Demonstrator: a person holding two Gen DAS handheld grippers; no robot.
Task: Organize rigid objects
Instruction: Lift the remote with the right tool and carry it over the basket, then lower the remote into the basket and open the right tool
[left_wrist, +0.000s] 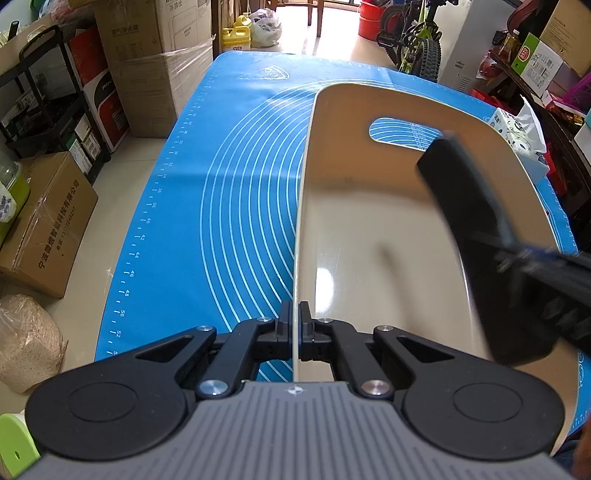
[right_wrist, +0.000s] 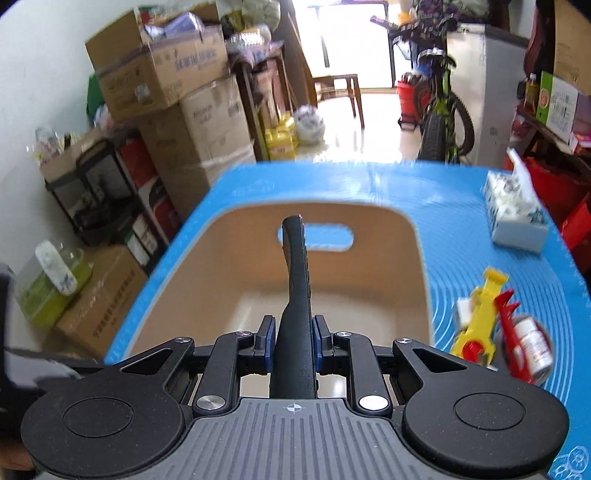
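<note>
A beige plastic bin (left_wrist: 369, 206) with a handle slot stands on the blue mat (left_wrist: 229, 177). My left gripper (left_wrist: 294, 314) is shut on the bin's thin left wall, which runs straight between its fingers. A black remote control (right_wrist: 295, 266) sticks forward from my right gripper (right_wrist: 293, 328), whose blue pads are shut on its sides. It hangs over the bin's (right_wrist: 221, 266) inside, pointing toward the handle slot. In the left wrist view the remote (left_wrist: 461, 192) and the right gripper behind it are blurred, above the bin's right part.
To the right of the bin on the mat lie a yellow and red plastic tool (right_wrist: 480, 317), a small white bottle (right_wrist: 532, 343) and a tissue box (right_wrist: 513, 214). Cardboard boxes (left_wrist: 48, 221) and shelves stand on the floor at the left, a bicycle (right_wrist: 443, 110) beyond the table.
</note>
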